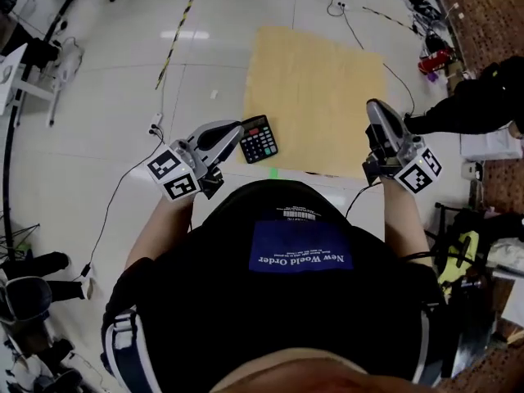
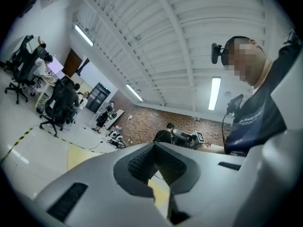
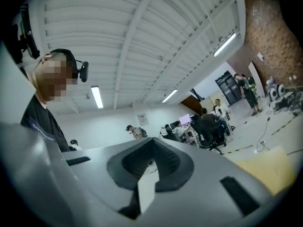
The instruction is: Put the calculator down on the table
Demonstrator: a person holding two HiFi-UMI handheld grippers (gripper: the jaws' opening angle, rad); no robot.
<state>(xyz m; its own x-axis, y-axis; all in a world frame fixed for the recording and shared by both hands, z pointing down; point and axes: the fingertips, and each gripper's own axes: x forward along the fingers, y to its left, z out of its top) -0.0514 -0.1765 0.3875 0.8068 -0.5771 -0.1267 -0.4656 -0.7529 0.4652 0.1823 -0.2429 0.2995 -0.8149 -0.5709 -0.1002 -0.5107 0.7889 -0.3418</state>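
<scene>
1. Watching from beside the operator: the calculator (image 1: 258, 138) lies flat on the pale wooden worktop (image 1: 319, 80), keys up. It sits at the near left corner, slightly skewed to the edge.
2. The left gripper (image 1: 233, 131) is held up in front of the person's chest, nose aimed toward the calculator. In the head view its tip overlaps the calculator's left edge. Can't tell contact from there.
3. Left gripper view: jaws pressed together at the tips, nothing between them. Through the gap behind the tips only a slice of yellow worktop shows. The camera looks roughly level across the room at a brick wall and white ceiling ribs.
4. The right gripper (image 1: 378, 111) is up on the person's right, over the near right part of the worktop and well apart from the calculator.
5. Right gripper view: jaws closed tip to tip, holding nothing. Beyond them are a white wall, a ceiling light strip (image 3: 96, 96) and people seated at desks.
6. Each gripper's marker cube sits at its rear, nearest the body: left (image 1: 173, 174), right (image 1: 420, 170).
7. The floor around the worktop is pale tile with loose cables, and a black-and-yellow tape line (image 1: 176, 35) runs on the left.
</scene>
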